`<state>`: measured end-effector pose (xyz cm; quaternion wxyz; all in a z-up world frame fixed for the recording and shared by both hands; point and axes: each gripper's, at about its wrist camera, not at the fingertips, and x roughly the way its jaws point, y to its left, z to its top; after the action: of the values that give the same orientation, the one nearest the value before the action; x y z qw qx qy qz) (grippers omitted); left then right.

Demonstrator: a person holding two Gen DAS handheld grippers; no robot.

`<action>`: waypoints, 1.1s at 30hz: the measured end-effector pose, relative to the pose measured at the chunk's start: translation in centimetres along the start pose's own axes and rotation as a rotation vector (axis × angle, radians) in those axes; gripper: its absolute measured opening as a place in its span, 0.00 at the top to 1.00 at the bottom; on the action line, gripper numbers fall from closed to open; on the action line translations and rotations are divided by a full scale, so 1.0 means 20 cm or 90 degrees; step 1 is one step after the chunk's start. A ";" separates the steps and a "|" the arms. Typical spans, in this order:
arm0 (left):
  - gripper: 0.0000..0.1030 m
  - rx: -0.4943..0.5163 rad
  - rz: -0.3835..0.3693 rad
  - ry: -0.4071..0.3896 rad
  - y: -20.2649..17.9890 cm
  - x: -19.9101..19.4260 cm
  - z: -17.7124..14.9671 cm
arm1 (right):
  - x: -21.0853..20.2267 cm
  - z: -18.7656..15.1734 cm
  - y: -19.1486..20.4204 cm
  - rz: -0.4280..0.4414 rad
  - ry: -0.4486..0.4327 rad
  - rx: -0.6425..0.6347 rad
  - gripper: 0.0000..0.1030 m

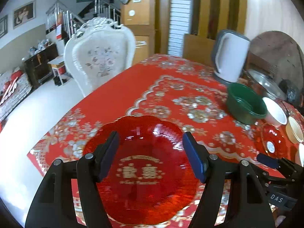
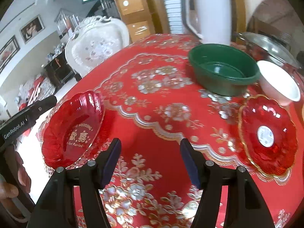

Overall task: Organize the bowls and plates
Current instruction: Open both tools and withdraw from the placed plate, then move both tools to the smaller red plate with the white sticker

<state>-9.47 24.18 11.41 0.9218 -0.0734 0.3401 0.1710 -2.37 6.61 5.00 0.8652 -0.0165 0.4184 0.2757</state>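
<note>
With both sets of fingers released and empty, bring the right gripper (image 2: 150, 159) toward the smaller scalloped red glass plate (image 2: 267, 134) at 3 o'clock, gripping its rim to stack it on the large red glass wedding plate (image 1: 138, 171) lying on the bench (image 1: 171, 87) beneath the left gripper (image 1: 150, 155).

A broad stretch of bare tabletop (image 2: 152, 114) is left open through the middle, between the large red plate (image 2: 74, 131) near the left edge and the smaller red plate (image 2: 266, 134) toward the right. Passage on the right is blocked by a green bowl (image 2: 224, 70), a white bowl (image 2: 279, 83) touching it, and a white kettle (image 2: 209, 15) behind them (a metal lid (image 2: 269, 45) lies beyond). A white chair (image 1: 98, 57) stands off the far left corner.
</note>
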 end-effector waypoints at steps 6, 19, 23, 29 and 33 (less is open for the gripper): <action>0.32 0.011 -0.035 -0.002 -0.14 -0.01 0.00 | -0.09 -0.02 -0.08 -0.008 -0.019 0.015 0.33; 0.32 0.058 -0.111 0.011 -0.46 0.02 -0.02 | -0.23 -0.08 -0.36 -0.051 -0.042 0.077 0.33; 0.32 0.077 -0.131 0.014 -0.58 0.03 -0.04 | -0.28 -0.12 -0.45 -0.068 -0.049 0.099 0.33; 0.32 0.105 -0.151 0.025 -0.73 0.06 -0.05 | -0.35 -0.15 -0.58 -0.087 -0.055 0.125 0.33; 0.32 0.126 -0.157 0.031 -0.84 0.08 -0.06 | -0.41 -0.18 -0.67 -0.109 -0.066 0.143 0.33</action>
<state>-2.96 8.68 9.83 0.9301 -0.0277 0.3658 0.0202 -2.32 -9.50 5.92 0.9025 0.0587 0.3983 0.1529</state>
